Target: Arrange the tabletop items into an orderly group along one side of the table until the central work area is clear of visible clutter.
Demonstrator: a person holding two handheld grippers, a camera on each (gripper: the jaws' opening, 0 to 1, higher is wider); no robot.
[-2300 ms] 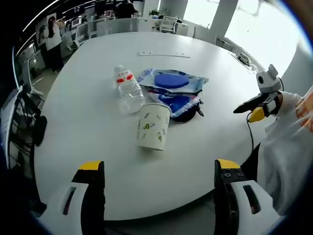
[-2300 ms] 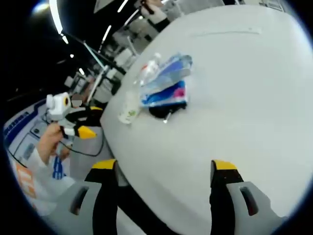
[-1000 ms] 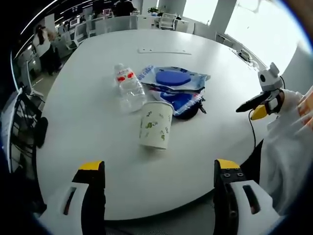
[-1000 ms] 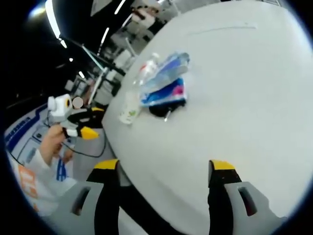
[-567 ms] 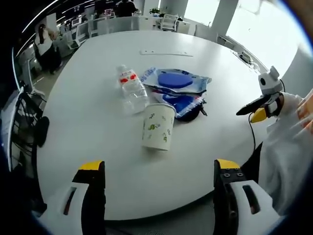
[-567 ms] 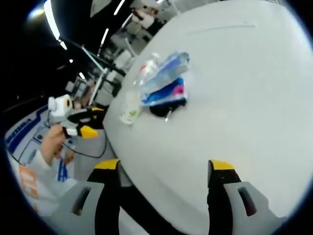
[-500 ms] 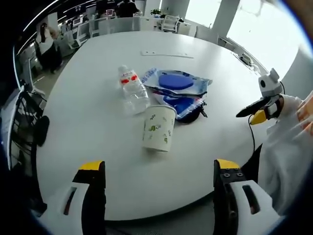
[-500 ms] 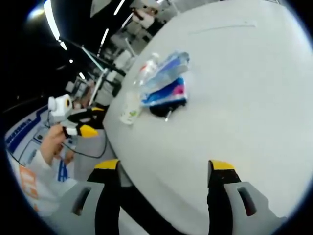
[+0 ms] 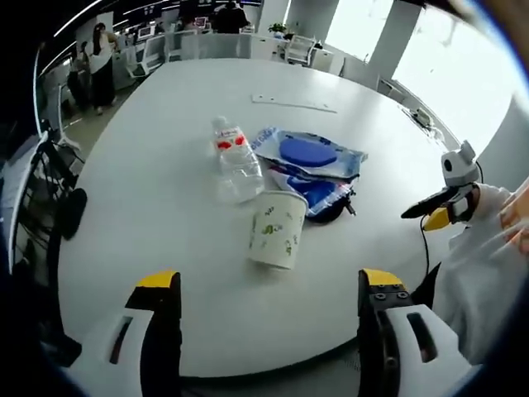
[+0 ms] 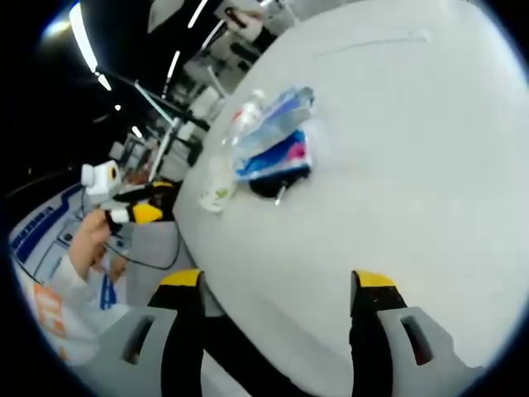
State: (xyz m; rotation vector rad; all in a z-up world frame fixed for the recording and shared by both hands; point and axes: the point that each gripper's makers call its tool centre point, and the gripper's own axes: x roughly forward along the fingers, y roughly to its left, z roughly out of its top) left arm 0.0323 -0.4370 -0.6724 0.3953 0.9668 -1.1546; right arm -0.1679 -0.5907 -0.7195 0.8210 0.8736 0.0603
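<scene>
I see left gripper (image 9: 262,310) at frame bottom, jaws apart, holding nothing. Right gripper (image 10: 276,310) same, wide apart. Paper cup (image 9: 278,229) frame centre, water bottle (image 9: 235,157) and blue packets (image 9: 310,157) above; dark item beneath, perhaps pouch. White table (image 9: 149,182).

white table (image 10: 430,165), paper cup (image 10: 216,192), bottle (image 10: 245,116), blue packets (image 10: 277,136)
</scene>
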